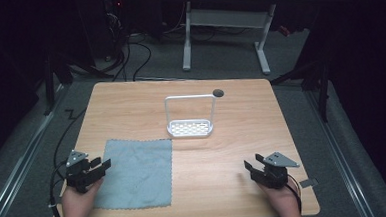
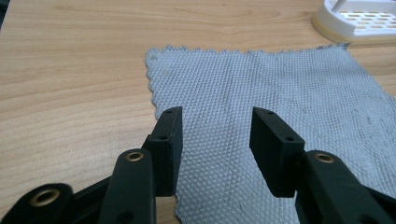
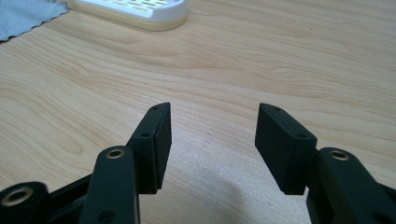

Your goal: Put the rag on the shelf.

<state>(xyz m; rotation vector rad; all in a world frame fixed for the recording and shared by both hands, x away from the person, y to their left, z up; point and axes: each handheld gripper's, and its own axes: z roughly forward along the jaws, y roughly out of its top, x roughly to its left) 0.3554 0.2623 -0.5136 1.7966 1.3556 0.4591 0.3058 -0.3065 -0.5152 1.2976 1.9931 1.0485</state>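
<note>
A: Item one, the flat grey-blue square cloth with pinked edges (image 1: pixel 137 172). Status?

B: Lies spread out and unfolded on the pale wood-grain counter (image 1: pixel 223 157), at its near-left part. Nothing holds or touches it, so by my reading the work on it has not begun; every step is left.

A: Item two, the left gripper (image 1: pixel 103 165)?

B: Jaws apart, nothing between the pads. It sits at the cloth's left edge; in the left gripper view its jaws hang over the near part of the cloth (image 2: pixel 261 93), not pressing on it as far as I can see.

A: Item three, the right gripper (image 1: pixel 248 165)?

B: Jaws apart, empty. It rests over bare counter (image 3: pixel 261 60), well apart from the cloth, whose corner (image 3: pixel 25 16) shows far off in the right gripper view.

A: Item four?

B: White perforated plastic tray with a tall wire hoop handle (image 1: pixel 190 127), just beyond the cloth's far-right corner, untouched.
</note>
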